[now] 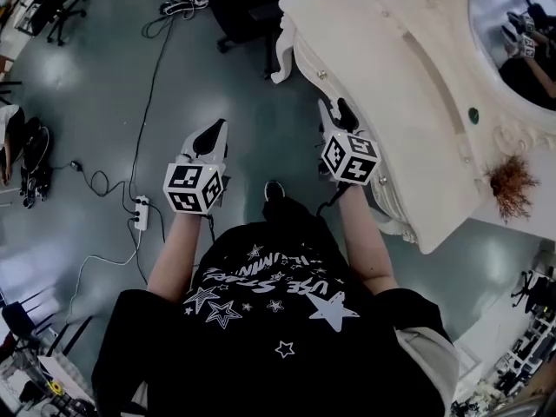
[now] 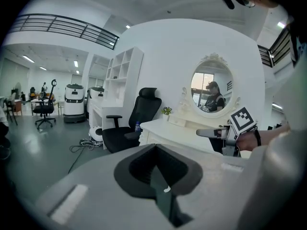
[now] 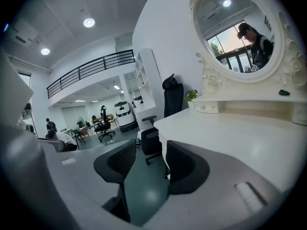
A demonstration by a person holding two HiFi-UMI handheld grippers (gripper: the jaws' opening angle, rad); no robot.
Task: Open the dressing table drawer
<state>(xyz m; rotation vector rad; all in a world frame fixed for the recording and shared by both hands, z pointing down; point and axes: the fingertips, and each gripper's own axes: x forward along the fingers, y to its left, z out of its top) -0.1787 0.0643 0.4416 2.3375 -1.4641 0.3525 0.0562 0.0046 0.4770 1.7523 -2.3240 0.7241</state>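
The head view looks steeply down from overhead, the dressing table (image 1: 391, 68) near at two o'clock. Both gripper views face level across the room, sharing its mirror (image 2: 211, 91) and a black chair (image 2: 141, 116).

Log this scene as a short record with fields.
Left tool: jaws together, empty, over the floor, away from the table
Right tool: jaws apart, empty, close to the table's front edge
Dressing table: white, with an oval mirror
Progress: nothing pulled out of the table front yet
Floor: power strip on the person's left
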